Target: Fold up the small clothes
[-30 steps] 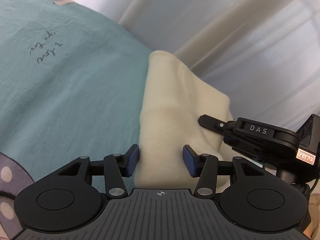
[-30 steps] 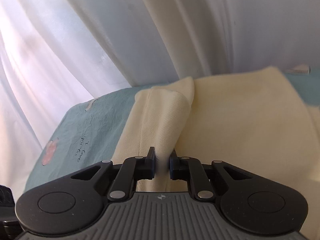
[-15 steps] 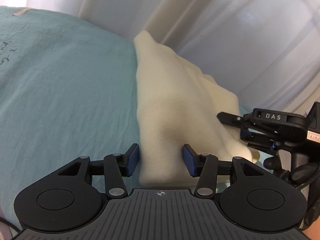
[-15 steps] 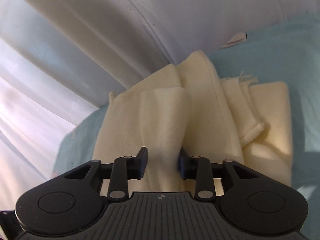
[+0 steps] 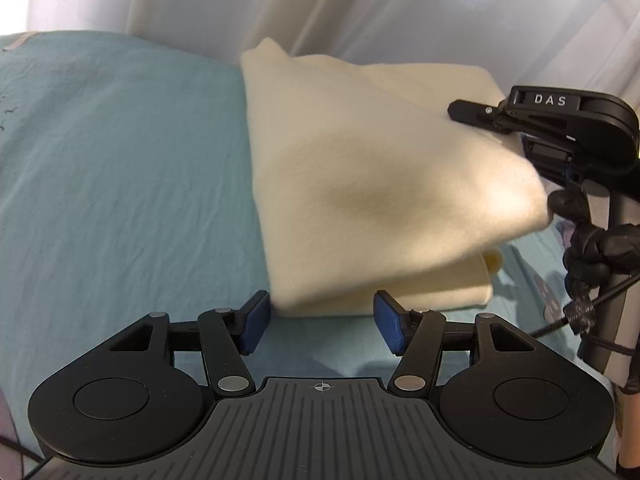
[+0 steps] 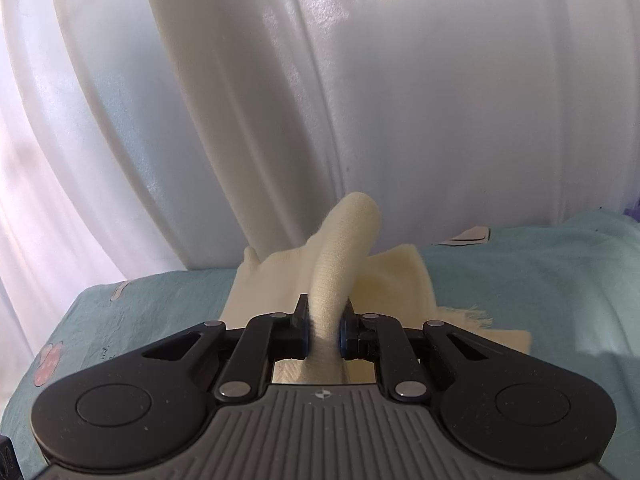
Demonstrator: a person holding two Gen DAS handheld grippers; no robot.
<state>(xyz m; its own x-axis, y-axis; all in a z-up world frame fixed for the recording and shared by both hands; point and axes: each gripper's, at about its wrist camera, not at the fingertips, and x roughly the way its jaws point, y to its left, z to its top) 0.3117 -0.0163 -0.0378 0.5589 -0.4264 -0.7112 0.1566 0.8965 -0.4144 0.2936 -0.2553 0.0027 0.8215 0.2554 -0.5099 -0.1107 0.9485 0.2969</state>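
Note:
A cream knitted garment (image 5: 372, 184) lies partly folded on the teal bed cover (image 5: 120, 184), its top layer lifted on the right. My left gripper (image 5: 322, 322) is open, its blue pads just short of the garment's near edge and not touching it. My right gripper (image 6: 324, 326) is shut on a raised fold of the cream garment (image 6: 340, 268) and holds it above the lower layer. The right gripper also shows in the left wrist view (image 5: 560, 136), at the garment's right edge.
White curtains (image 6: 320, 100) hang right behind the bed. The teal cover (image 6: 540, 280) stretches to both sides of the garment, with a small label (image 6: 466, 237) near its far edge. A gloved hand (image 5: 592, 248) holds the right gripper's handle.
My left gripper has drawn back off the garment's near edge. My right gripper has closed on the cloth and lifted a fold of it up over the lower layer.

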